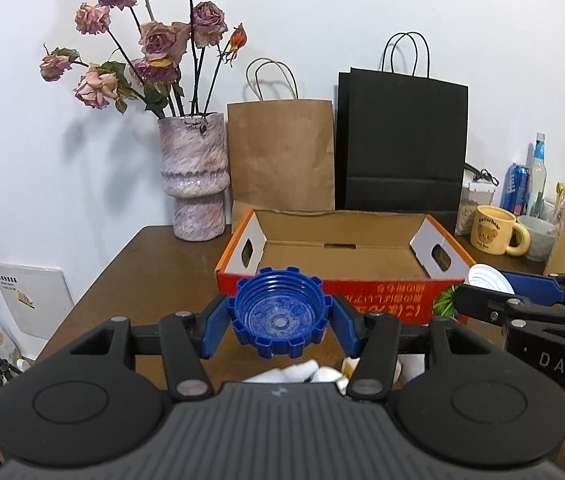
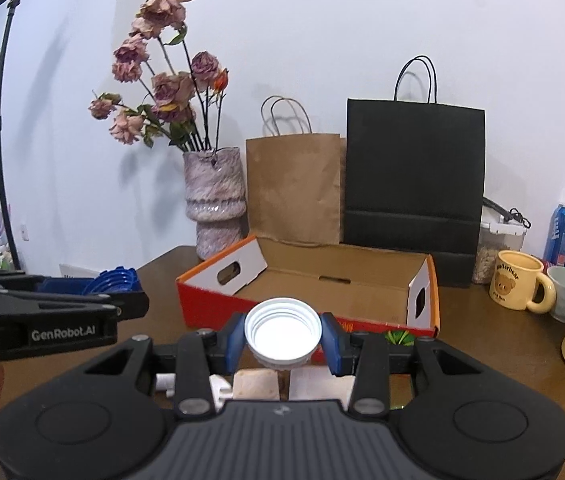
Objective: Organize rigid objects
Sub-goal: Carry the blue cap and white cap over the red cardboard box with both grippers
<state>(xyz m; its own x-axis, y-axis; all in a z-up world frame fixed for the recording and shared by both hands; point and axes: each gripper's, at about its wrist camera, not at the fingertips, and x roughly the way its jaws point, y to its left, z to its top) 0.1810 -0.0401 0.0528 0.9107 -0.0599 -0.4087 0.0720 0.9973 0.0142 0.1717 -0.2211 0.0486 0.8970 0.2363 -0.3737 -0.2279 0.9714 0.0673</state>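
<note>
A brown table (image 1: 154, 264) carries an open cardboard box (image 1: 342, 248) before paper bags. The left gripper (image 1: 280, 320) clamps a blue cap (image 1: 280, 312), hollow side up, just short of the box, and beside it the right gripper (image 2: 282, 336) pinches a white cap (image 2: 282, 330).

"GenRobot.AI" was printed in white on the side of the left gripper (image 2: 130, 304), as seen from the right wrist view. The letters "DAS" were read on the body of the right gripper (image 1: 478, 292) in the left wrist view. "Butterbear" was written above a bear drawing on the yellow mug (image 2: 516, 286) near the table's right edge. Orange characters, upside down, were printed on the red front wall of the cardboard box (image 1: 382, 296); they could not be read.
</note>
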